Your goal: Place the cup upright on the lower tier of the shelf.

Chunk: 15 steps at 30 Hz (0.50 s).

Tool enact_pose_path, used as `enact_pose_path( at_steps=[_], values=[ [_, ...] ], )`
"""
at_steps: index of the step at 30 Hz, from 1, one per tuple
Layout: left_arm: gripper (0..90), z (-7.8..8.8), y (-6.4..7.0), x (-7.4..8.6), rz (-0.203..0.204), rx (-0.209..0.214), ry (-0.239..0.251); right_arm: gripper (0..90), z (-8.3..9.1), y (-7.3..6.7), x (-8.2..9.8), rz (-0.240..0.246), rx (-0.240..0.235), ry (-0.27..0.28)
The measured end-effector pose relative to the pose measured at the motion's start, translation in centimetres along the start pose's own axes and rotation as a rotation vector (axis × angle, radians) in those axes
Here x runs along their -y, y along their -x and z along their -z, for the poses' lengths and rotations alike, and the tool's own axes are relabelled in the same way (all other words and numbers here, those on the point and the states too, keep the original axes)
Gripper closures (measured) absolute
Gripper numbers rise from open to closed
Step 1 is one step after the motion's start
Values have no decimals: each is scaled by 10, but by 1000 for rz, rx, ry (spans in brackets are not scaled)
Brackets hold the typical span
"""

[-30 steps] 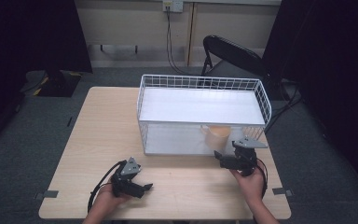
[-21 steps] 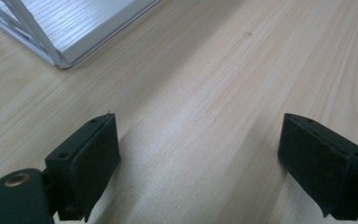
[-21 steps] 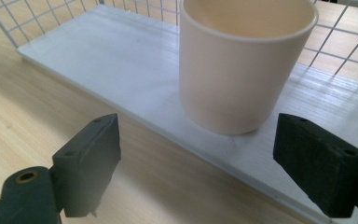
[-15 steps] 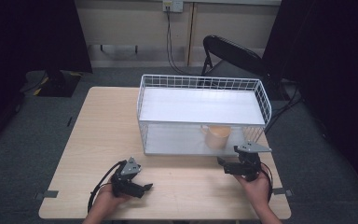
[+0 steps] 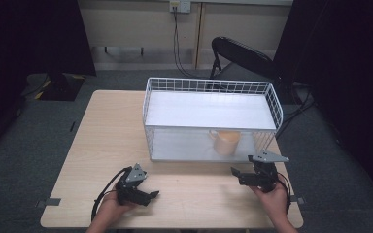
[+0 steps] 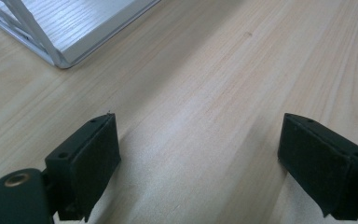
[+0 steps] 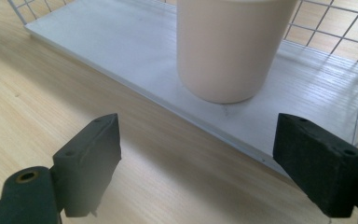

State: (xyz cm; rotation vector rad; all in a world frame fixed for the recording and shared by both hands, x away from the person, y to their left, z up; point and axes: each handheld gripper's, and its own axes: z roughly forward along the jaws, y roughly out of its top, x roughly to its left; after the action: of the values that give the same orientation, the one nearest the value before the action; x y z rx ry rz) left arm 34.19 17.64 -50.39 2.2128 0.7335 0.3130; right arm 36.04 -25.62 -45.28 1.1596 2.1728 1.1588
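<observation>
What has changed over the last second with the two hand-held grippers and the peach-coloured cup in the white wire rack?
The right gripper has drawn back from the peach-coloured cup toward the person's edge of the table; its jaws stand open and empty. The cup stays on the lower shelf of the white wire rack. The left gripper rests open on the light wooden table, as before.

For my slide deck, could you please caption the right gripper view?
Open right gripper over the table, facing a cup on the rack's white shelf.
</observation>
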Motion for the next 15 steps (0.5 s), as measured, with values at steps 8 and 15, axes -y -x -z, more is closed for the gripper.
enact_pose_path(
  at_steps=[8,15],
  values=[
    [122,0,0,0,0,0,0,145,3,5,5,9,-3,-9],
    [121,0,0,0,0,0,0,146,8,7,8,8,-10,-9]
  ],
)
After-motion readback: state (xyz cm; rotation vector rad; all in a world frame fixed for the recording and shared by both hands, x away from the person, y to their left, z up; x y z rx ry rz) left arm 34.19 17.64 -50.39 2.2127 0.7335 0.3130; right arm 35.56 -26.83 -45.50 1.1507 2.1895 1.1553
